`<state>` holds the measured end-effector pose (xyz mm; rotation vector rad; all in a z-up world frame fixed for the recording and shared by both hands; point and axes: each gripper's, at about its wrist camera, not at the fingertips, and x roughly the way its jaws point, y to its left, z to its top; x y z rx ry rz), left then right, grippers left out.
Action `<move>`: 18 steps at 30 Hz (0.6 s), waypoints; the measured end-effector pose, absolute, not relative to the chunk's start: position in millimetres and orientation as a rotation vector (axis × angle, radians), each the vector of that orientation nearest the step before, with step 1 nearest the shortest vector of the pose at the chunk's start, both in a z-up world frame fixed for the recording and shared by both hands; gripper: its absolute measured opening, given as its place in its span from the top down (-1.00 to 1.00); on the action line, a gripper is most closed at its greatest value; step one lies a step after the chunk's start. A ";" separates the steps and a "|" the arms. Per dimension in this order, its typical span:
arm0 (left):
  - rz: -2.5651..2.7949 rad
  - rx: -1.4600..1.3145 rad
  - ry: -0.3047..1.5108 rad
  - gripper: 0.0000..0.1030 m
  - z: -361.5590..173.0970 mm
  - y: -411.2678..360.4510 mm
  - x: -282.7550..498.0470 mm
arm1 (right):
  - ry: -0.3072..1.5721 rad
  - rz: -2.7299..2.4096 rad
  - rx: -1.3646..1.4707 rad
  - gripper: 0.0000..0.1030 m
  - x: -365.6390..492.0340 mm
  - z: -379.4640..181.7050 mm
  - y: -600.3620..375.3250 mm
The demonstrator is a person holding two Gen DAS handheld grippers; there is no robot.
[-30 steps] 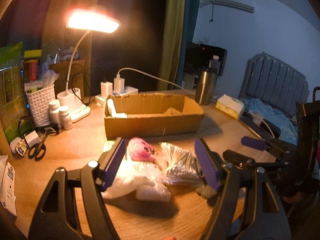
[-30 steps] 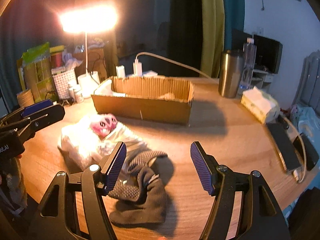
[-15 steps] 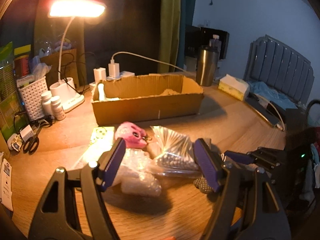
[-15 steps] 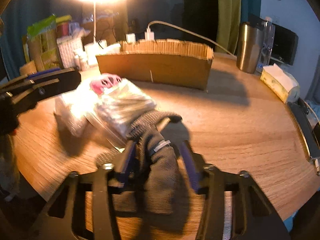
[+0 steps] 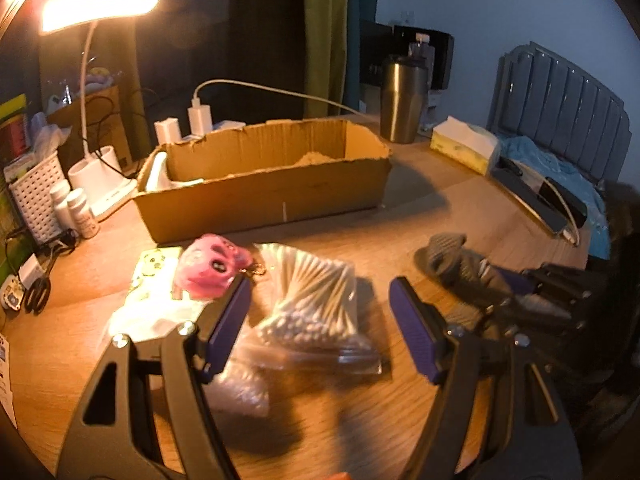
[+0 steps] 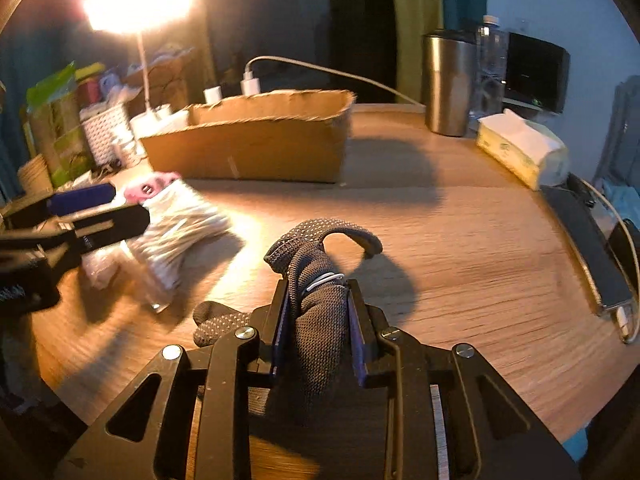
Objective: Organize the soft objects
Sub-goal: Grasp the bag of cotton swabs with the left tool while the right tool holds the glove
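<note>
My right gripper [image 6: 318,322] is shut on a pair of dark grey dotted gloves [image 6: 320,280], held just above the wooden table; the gloves also show in the left wrist view [image 5: 460,264]. My left gripper [image 5: 320,320] is open over a clear bag of cotton swabs [image 5: 312,300]. A pink plush keychain [image 5: 210,268] lies just left of the bag, with white bubble wrap [image 5: 240,388] beneath. The open cardboard box [image 5: 264,188] stands behind them and shows in the right wrist view [image 6: 256,144].
A lit desk lamp [image 5: 100,4], white basket [image 5: 36,196] and small bottles [image 5: 80,212] stand at the back left. A steel tumbler [image 5: 404,100], tissue pack [image 5: 464,144] and phones [image 6: 588,256] sit to the right. Scissors [image 5: 38,292] lie at the left edge.
My right gripper closed on the grey gloves and lifted them to the right, away from the pile. My left gripper moved forward over the cotton swab bag, still open.
</note>
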<state>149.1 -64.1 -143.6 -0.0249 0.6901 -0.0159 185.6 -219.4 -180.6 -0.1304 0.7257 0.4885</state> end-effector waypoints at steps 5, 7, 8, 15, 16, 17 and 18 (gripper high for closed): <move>0.027 0.045 0.753 -0.41 -157.0 -72.8 169.5 | 0.722 0.469 -0.094 0.46 197.5 -177.0 -240.4; 0.039 0.054 0.781 -0.41 -162.9 -73.9 175.8 | 0.721 0.468 -0.077 0.46 200.3 -177.2 -244.8; 0.041 0.055 0.797 -0.41 -166.2 -74.5 178.3 | 0.720 0.468 -0.069 0.46 201.9 -177.2 -247.3; 0.018 0.059 0.854 -0.41 -178.5 -80.6 186.8 | 0.725 0.462 -0.052 0.46 207.5 -176.8 -254.1; 0.009 0.060 0.858 -0.39 -179.6 -81.5 187.3 | 0.725 0.461 -0.051 0.46 208.2 -176.6 -255.7; -0.002 0.065 0.863 -0.33 -180.6 -82.7 187.7 | 0.724 0.458 -0.049 0.46 208.9 -175.9 -256.5; -0.018 0.069 0.868 -0.15 -181.3 -84.3 188.0 | 0.721 0.455 -0.046 0.46 209.6 -175.0 -257.2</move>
